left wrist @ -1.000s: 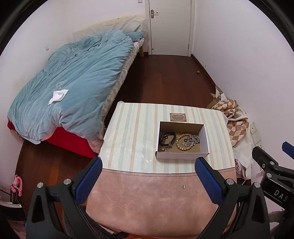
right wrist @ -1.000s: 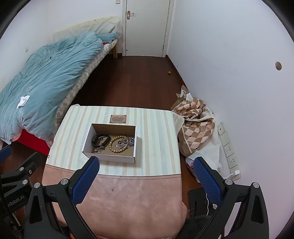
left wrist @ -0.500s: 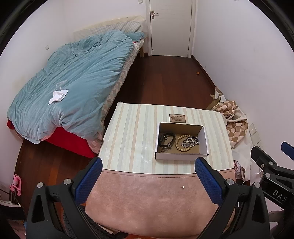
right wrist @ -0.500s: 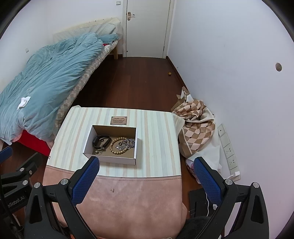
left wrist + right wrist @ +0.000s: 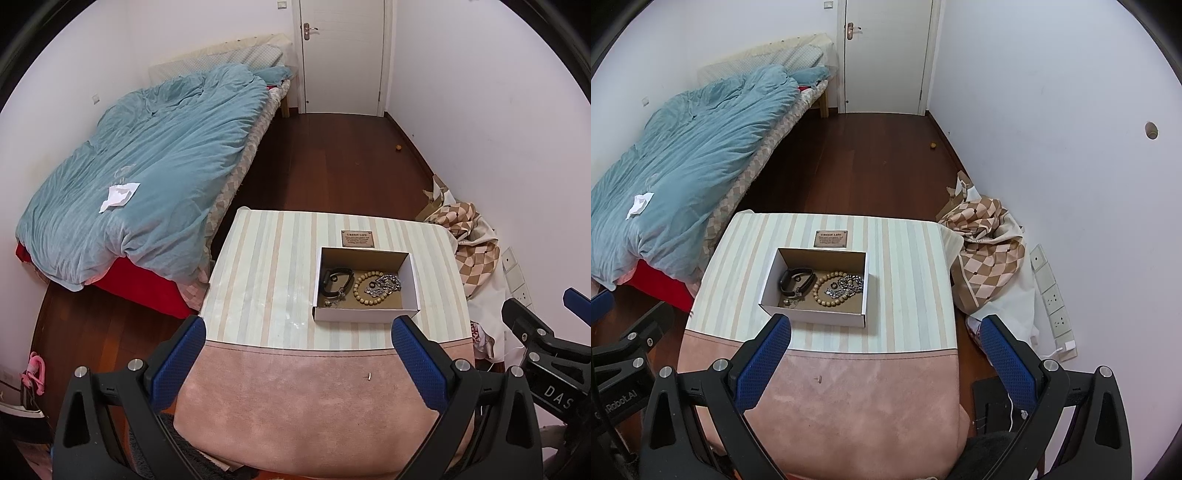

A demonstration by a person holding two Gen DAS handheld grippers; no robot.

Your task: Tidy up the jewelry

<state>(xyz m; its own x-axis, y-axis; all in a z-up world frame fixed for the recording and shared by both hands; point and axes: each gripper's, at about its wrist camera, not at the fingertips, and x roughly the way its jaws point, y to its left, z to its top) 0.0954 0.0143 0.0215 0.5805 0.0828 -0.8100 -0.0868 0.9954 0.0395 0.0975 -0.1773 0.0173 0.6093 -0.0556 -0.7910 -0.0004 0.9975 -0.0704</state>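
An open white cardboard box [image 5: 365, 316] [image 5: 812, 315] stands on the striped table top. Inside lie a black strap bracelet [image 5: 334, 282] [image 5: 796, 280], a wooden bead bracelet [image 5: 364, 291] [image 5: 827, 291] and a silver chain [image 5: 388, 286] [image 5: 851, 286]. My left gripper [image 5: 297, 345] is open and empty, held high above the table's near edge. My right gripper [image 5: 884, 341] is open and empty too, at about the same height.
The table [image 5: 273, 266] [image 5: 908, 266] has a striped top and a pink cloth at its near end. A small brown plaque [image 5: 357, 238] lies behind the box. A bed with a blue duvet [image 5: 147, 166] is on the left. Checked fabric [image 5: 986, 240] lies by the right wall.
Both grippers have drawn slightly back and up from the table, so the box looks a little smaller. The jewelry and box have not moved.
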